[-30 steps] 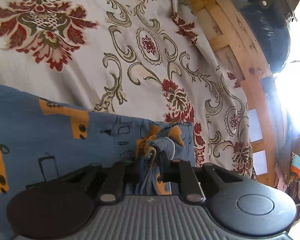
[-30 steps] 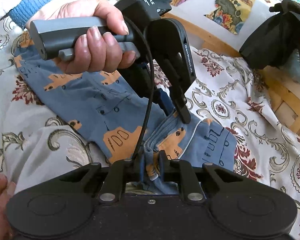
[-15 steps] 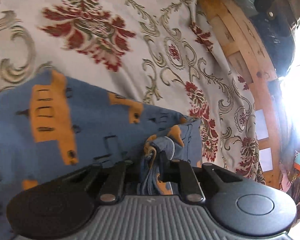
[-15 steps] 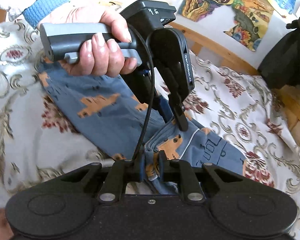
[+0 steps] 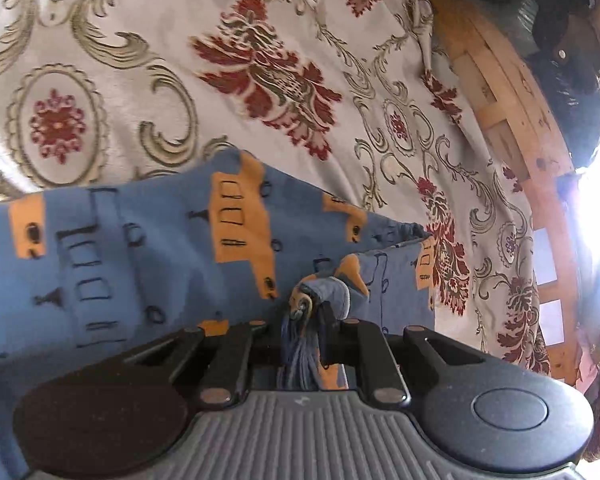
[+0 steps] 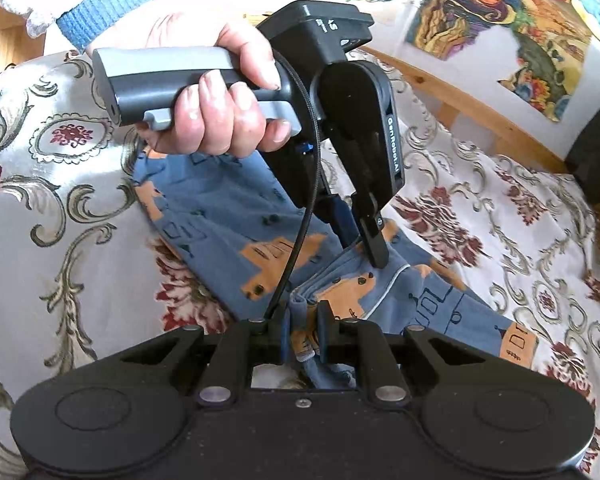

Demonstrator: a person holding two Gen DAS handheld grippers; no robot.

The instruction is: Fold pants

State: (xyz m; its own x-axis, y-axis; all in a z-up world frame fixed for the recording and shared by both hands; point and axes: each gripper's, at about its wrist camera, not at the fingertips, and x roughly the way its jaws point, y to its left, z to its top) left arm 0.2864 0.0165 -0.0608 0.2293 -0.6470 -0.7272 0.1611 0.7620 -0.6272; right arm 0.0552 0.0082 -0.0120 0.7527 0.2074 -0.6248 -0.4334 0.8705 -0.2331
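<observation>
Blue cotton pants (image 6: 228,216) with orange vehicle prints lie on the cream bedspread (image 6: 60,184) with red and olive scrollwork.
We see our left gripper (image 5: 306,312) pinching a bunched fold of them, and our right gripper (image 6: 302,318) clamped on another edge; a hand (image 6: 216,116) grasps the left gripper's grey handle.

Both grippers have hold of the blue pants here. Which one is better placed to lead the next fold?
Probably the left. The left gripper pinches the pants further out, with a long stretch of fabric lying flat on the bedspread ahead. The right gripper grips a bunched edge close in.
</observation>
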